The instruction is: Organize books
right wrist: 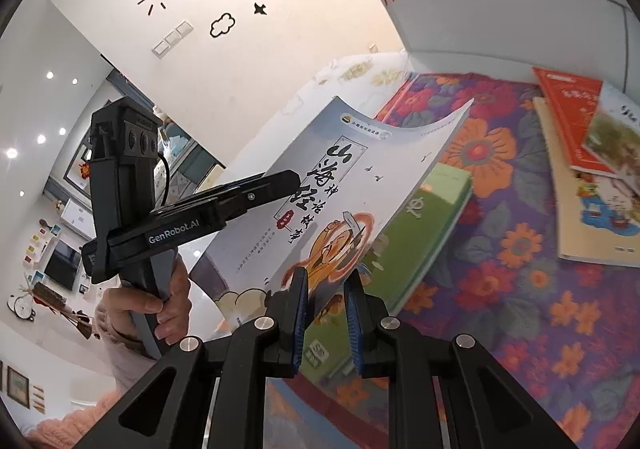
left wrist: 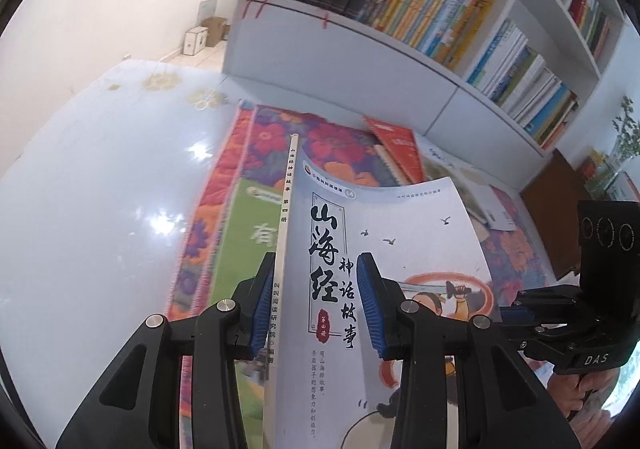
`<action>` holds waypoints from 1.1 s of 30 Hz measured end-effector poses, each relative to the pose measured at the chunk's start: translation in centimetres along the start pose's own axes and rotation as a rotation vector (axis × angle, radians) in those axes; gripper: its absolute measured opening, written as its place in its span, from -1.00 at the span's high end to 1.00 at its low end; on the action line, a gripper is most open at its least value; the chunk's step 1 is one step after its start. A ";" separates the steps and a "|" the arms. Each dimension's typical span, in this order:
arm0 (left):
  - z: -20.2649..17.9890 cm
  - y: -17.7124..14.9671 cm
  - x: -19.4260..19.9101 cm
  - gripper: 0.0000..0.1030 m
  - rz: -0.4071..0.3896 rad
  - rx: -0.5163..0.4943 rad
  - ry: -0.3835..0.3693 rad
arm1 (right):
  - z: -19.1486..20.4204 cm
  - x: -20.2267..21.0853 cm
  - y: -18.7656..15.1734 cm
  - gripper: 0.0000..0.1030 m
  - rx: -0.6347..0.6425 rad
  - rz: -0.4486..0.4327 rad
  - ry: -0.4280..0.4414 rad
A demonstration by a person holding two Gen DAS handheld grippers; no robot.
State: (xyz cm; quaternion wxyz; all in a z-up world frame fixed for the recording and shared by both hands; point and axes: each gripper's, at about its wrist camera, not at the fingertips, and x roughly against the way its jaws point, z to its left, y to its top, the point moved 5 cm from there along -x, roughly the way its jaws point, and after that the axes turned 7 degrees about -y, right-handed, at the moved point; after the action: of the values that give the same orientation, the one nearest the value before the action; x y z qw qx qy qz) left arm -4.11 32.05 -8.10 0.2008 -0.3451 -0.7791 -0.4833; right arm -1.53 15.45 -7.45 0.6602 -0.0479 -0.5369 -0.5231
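While both grippers carry the pale blue storybook (left wrist: 384, 249) above the flowered cloth (right wrist: 500, 289) on the white desk (left wrist: 80, 189), it is held at two places. The left gripper (left wrist: 316, 305) has its fingers (left wrist: 262, 313) clenched across the spine end. The right gripper (right wrist: 326, 313) is clamped on the lower edge of the cover. The book sags and curls between the two holds, so the sound way, I judge, is to move both hands together at one pace, keeping the spine upright, and aim it at a gap in the white bookshelf (left wrist: 460, 85) behind the desk. Pulling the hands apart or twisting one could tear the soft cover.

Counting what lies about: one book in the air and one green book (right wrist: 424, 233) flat on the cloth beneath it. Further along there is one red book (right wrist: 572, 117) and at least two more picture books (right wrist: 600, 217) overlapping beside it, though their edges run out of sight. The shelf compartments hold too many spines to count.
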 end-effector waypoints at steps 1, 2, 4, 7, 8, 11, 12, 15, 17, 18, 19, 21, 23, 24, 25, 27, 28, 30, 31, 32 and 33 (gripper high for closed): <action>0.3 0.0 -0.1 0.31 0.001 0.004 -0.001 | -0.2 -0.7 -0.1 0.66 -0.006 0.007 0.006; 0.7 -0.1 -0.2 0.31 0.002 0.007 -0.001 | -0.3 -1.1 -0.1 0.66 -0.009 0.013 0.009; 1.3 -0.1 -0.5 0.31 0.003 0.012 0.002 | -0.5 -2.1 -0.2 0.66 -0.019 0.028 0.010; 1.9 -0.4 -1.0 0.31 0.005 0.022 0.006 | -0.6 -3.4 -0.3 0.66 -0.033 0.050 0.011; 2.1 -0.4 -1.1 0.31 0.006 0.024 0.004 | -0.7 -3.7 -0.3 0.66 -0.035 0.052 0.008; 2.4 -0.6 -1.4 0.31 0.011 0.027 0.005 | -0.9 -4.2 -0.6 0.66 -0.027 0.051 -0.027; 2.5 -0.7 -1.4 0.31 0.009 0.019 0.019 | -1.0 -4.4 -0.7 0.66 -0.028 0.053 -0.032; 2.9 -0.7 -1.4 0.31 0.006 0.028 0.018 | -1.2 -4.6 -0.4 0.66 -0.033 0.054 -0.031; 3.0 -0.7 -1.4 0.31 0.009 0.026 0.025 | -1.4 -4.8 -0.3 0.66 -0.031 0.053 -0.038; 3.1 -0.8 -1.4 0.31 0.013 0.023 0.032 | -1.4 -4.9 -0.3 0.66 -0.031 0.052 -0.042; 3.2 -0.9 -1.5 0.31 0.016 0.021 0.041 | -1.5 -5.0 -0.4 0.66 -0.035 0.052 -0.044; 3.6 -1.1 -1.6 0.31 0.021 0.029 0.048 | -1.6 -5.2 -0.6 0.64 -0.034 0.058 -0.055; 3.7 -1.1 -1.7 0.31 0.023 0.028 0.051 | -1.8 -5.4 -0.7 0.63 -0.040 0.056 -0.057; 3.8 -1.2 -1.8 0.31 0.029 0.021 0.062 | -1.8 -5.4 -0.7 0.63 -0.040 0.054 -0.058; 3.9 -1.2 -2.0 0.31 0.034 0.021 0.068 | -1.9 -5.5 -0.6 0.63 -0.040 0.055 -0.060; 4.2 -1.3 -2.1 0.31 0.040 0.030 0.077 | -1.8 -5.4 -0.7 0.62 -0.038 0.056 -0.067; 4.3 -1.3 -2.1 0.31 0.036 0.036 0.073 | -1.7 -5.4 -0.7 0.62 -0.034 0.056 -0.074; 4.3 -1.4 -2.1 0.31 0.032 0.039 0.068 | -1.6 -5.3 -0.8 0.62 -0.032 0.054 -0.082; 4.3 -1.4 -2.1 0.31 0.033 0.036 0.071 | -1.6 -5.3 -0.9 0.62 -0.036 0.055 -0.082; 4.3 -1.4 -2.2 0.31 0.036 0.030 0.079 | -1.6 -5.2 -0.9 0.62 -0.041 0.055 -0.081; 4.2 -1.3 -2.3 0.31 0.039 0.020 0.087 | -1.7 -5.1 -1.0 0.62 -0.044 0.055 -0.081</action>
State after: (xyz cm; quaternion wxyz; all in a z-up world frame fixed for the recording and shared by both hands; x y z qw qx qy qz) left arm -3.45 34.57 -12.29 0.2475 -0.3367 -0.7676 -0.4860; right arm -0.53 17.23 -12.50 0.6509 -0.0982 -0.5498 -0.5141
